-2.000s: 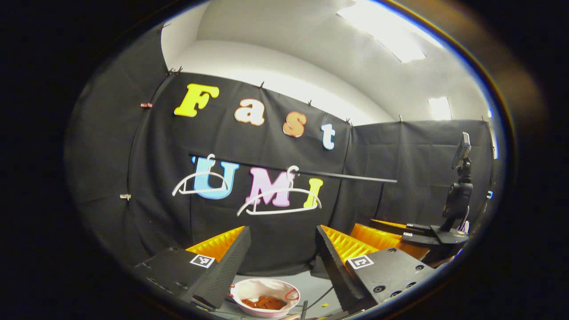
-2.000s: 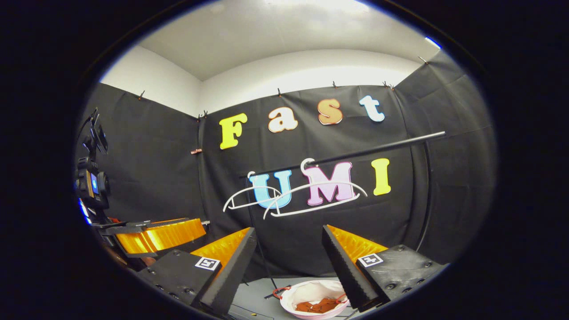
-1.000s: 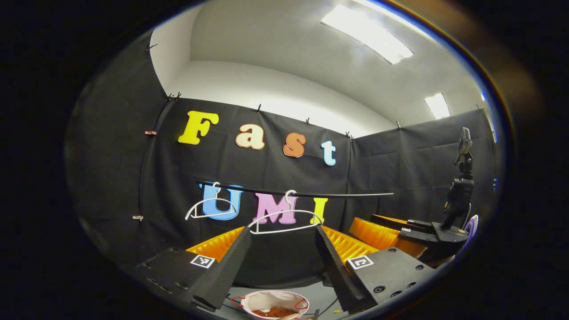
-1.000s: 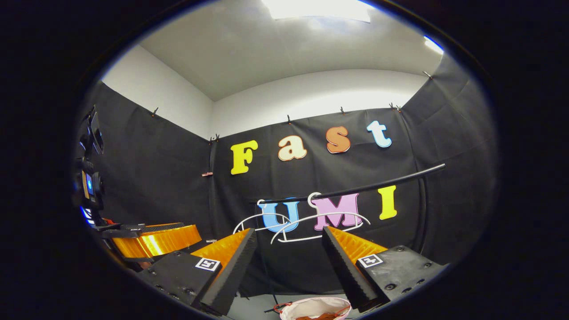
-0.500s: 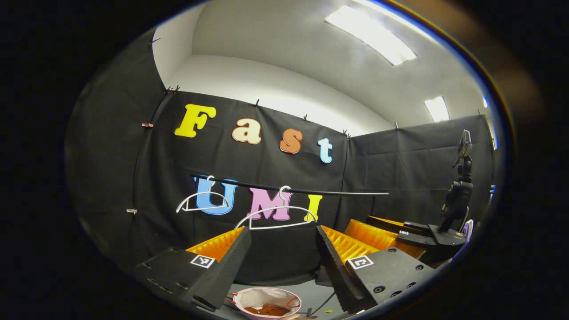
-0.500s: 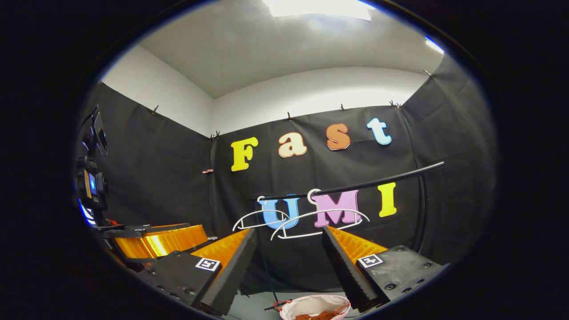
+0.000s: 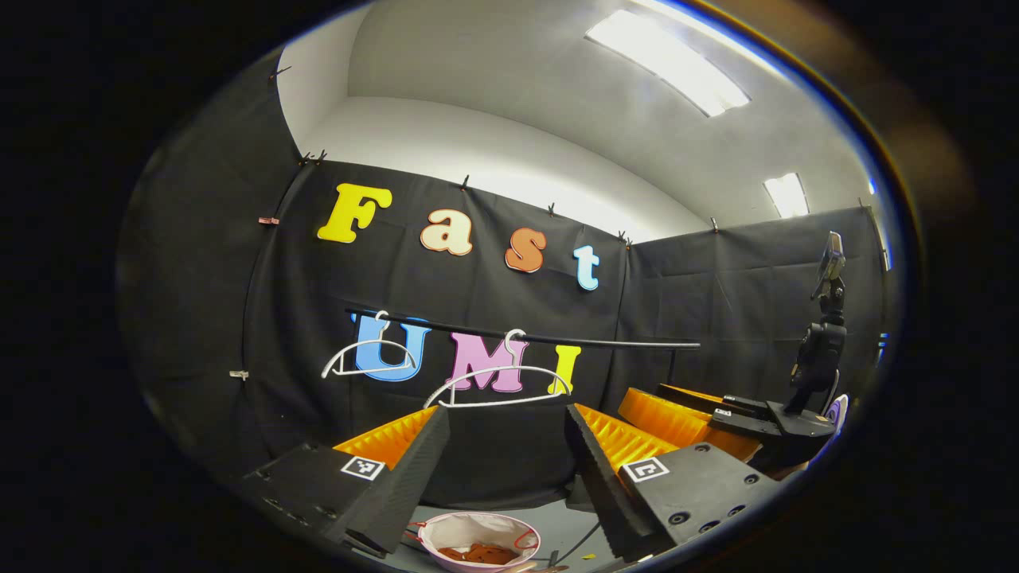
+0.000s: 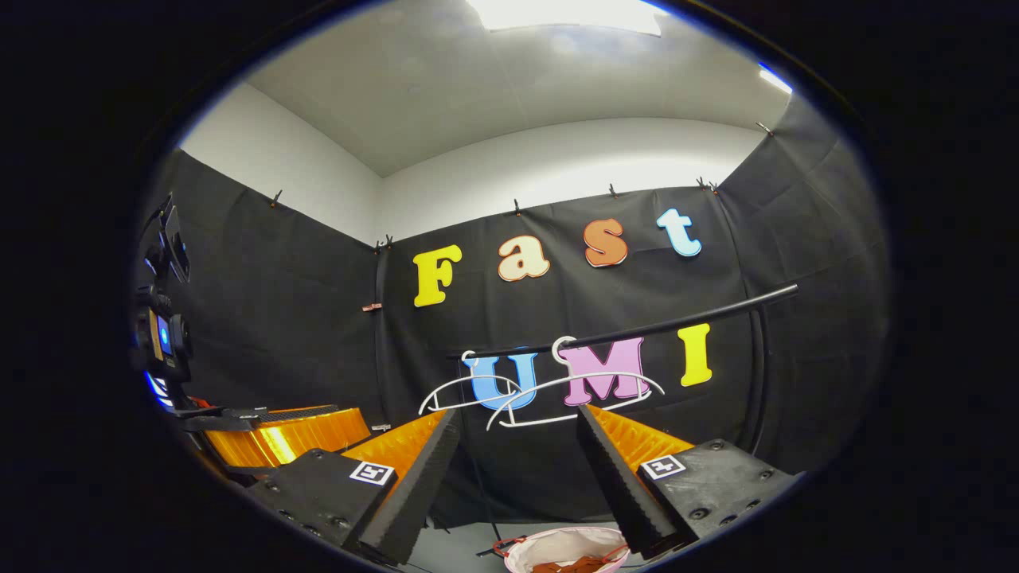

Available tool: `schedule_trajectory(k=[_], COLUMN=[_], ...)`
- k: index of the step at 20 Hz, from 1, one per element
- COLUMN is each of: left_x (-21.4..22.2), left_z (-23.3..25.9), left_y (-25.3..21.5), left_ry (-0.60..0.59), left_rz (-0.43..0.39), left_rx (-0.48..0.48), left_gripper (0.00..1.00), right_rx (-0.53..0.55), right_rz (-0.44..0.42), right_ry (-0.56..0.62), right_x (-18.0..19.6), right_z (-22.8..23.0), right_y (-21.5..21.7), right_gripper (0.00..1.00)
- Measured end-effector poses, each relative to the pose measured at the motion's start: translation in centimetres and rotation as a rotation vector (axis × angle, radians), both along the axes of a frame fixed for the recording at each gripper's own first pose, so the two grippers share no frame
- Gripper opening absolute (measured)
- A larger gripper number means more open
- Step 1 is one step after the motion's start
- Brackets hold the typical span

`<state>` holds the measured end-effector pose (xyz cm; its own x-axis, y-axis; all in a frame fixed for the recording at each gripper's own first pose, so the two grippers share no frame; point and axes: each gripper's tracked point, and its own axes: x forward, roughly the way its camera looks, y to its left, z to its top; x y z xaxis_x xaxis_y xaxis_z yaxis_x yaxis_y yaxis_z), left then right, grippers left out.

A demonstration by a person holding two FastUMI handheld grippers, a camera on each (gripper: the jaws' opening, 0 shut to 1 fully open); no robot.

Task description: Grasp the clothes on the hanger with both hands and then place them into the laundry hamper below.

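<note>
**Clothes in the hamper, both grippers held apart above it**

We see the clothes (image 7: 480,552) as a rust-brown heap lying inside the laundry hamper (image 7: 446,532), a pale round basket with a red handle that sits on the grey floor low in the left gripper view. In the right gripper view the same hamper (image 8: 557,545) shows at the bottom edge, with a strip of the brown clothes (image 8: 575,566) just visible inside it.

Above the hamper a black rail (image 7: 525,337) runs across the booth's black cloth wall. Two white hangers hang from it by their hooks, both bare: the near hanger (image 7: 497,387) toward the middle of the rail and the far hanger (image 7: 368,357) further along to the left. In the right gripper view the rail (image 8: 637,328) slants upward to the right and the two hangers overlap, the near hanger (image 8: 575,394) in front of the far hanger (image 8: 466,391).

Our left gripper (image 7: 507,439) has its fingers spread wide with nothing between them; the near hanger's bar lies just above the gap. Our right gripper (image 8: 517,446) is likewise spread wide and holds nothing. In the left gripper view the right gripper (image 7: 700,407) appears off to the right, below a camera on a black mount (image 7: 820,350). In the right gripper view the left gripper (image 8: 279,430) appears at the left edge.
</note>
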<state>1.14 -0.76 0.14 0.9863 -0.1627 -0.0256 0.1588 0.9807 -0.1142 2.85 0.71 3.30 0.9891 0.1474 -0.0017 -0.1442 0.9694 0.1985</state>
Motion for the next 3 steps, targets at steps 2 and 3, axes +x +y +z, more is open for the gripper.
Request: schedule_trajectory(k=[2, 3], left_x=[0.05, 0.05], left_z=[-0.09, 0.02], left_y=[-0.16, -0.3], left_ry=[-0.003, -0.009], left_rz=[0.0, -0.001], left_rx=[-0.002, -0.003], left_gripper=[0.93, 0.93], right_rx=[-0.004, -0.005], right_rz=[-0.004, -0.006], right_ry=[0.005, 0.006], right_x=[-0.01, -0.15], right_z=[-0.3, -0.26], right_y=[-0.29, -0.33], right_gripper=[0.96, 0.96])
